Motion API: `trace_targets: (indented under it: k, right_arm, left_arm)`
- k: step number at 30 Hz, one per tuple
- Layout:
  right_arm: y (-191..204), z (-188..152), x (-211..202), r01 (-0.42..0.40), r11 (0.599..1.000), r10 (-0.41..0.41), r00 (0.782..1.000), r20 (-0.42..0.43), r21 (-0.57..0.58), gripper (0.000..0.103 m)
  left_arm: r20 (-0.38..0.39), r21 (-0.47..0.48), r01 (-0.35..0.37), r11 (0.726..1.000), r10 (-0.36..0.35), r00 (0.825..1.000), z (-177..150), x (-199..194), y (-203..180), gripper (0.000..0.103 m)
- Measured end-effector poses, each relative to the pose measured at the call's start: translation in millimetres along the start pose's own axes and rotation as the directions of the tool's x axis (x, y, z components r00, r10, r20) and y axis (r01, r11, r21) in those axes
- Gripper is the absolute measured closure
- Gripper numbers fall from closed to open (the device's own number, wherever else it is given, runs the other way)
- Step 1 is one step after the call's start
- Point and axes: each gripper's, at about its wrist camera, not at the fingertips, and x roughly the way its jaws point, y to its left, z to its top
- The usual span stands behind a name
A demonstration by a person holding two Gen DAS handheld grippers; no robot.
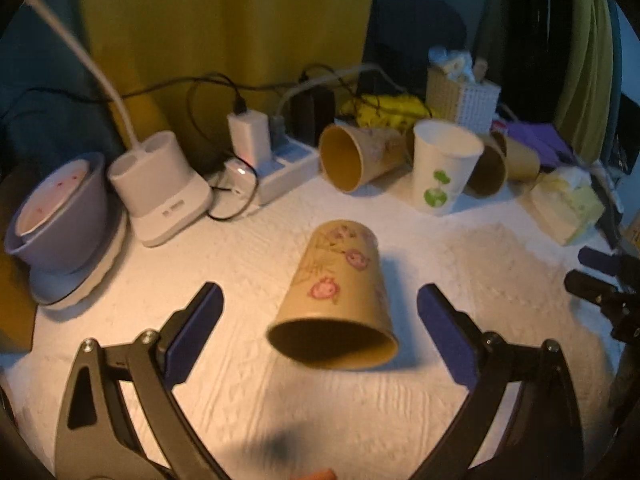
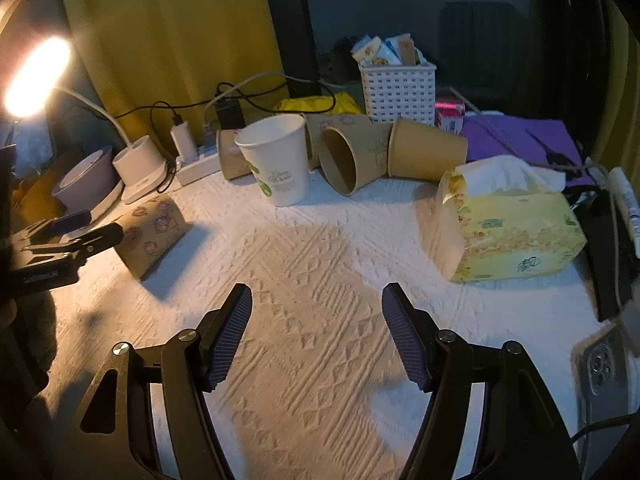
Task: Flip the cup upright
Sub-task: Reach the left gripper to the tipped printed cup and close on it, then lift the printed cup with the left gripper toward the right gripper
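A tan paper cup with pink prints (image 1: 340,292) lies on its side on the white cloth (image 1: 460,280), its mouth toward my left camera. My left gripper (image 1: 320,308) is open, its blue pads on either side of the cup's mouth end, not touching it. In the right wrist view the same cup (image 2: 154,234) lies at the left with the left gripper (image 2: 86,226) beside it. My right gripper (image 2: 316,312) is open and empty over the bare cloth, well to the right of the cup.
At the back stand a white cup with green print (image 1: 442,166), several tan cups lying on their sides (image 1: 360,156), a power strip with chargers (image 1: 280,160), a lamp base (image 1: 160,188), a purple bowl (image 1: 60,212), a tissue pack (image 2: 508,224) and a white basket (image 2: 398,90).
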Motion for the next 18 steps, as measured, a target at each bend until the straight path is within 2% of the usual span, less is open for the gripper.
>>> trace_targets:
  k: [5,7,8,10,16,18]
  right_arm:
    - [-12.3,1.1,12.8,-0.013,1.000,0.013,0.999,-0.029,0.027,0.032]
    - [-14.3,0.5,15.5,-0.014,0.999,0.015,0.999,-0.038,0.030,0.032]
    - [-14.6,0.2,16.6,-0.015,0.999,0.016,0.999,-0.041,0.030,0.032]
    - [-14.8,-0.7,17.1,-0.017,0.999,0.019,0.999,-0.044,0.029,0.032]
    - [-13.3,-2.6,8.6,-0.015,0.999,0.016,0.999,-0.029,0.034,0.032]
    - [-14.1,-4.6,2.7,-0.013,0.999,0.013,1.000,-0.025,0.039,0.032]
  left_arm:
    - [-0.089,0.046,0.021,0.999,-0.016,0.996,1.5,27.8,-5.7,0.005]
    - [-0.101,0.060,0.028,0.998,-0.022,0.995,-0.9,32.8,-8.1,0.007]
    - [-0.104,0.063,0.034,0.997,-0.028,0.994,-1.5,34.5,-8.8,0.012]
    - [-0.122,0.081,0.046,0.996,-0.036,0.992,-3.0,37.2,-12.5,0.030]
    - [-0.100,0.123,0.089,0.988,-0.077,0.992,-7.4,21.9,-25.5,0.033]
    - [-0.079,0.143,0.129,0.981,-0.119,0.990,-9.6,8.9,-33.4,0.033]
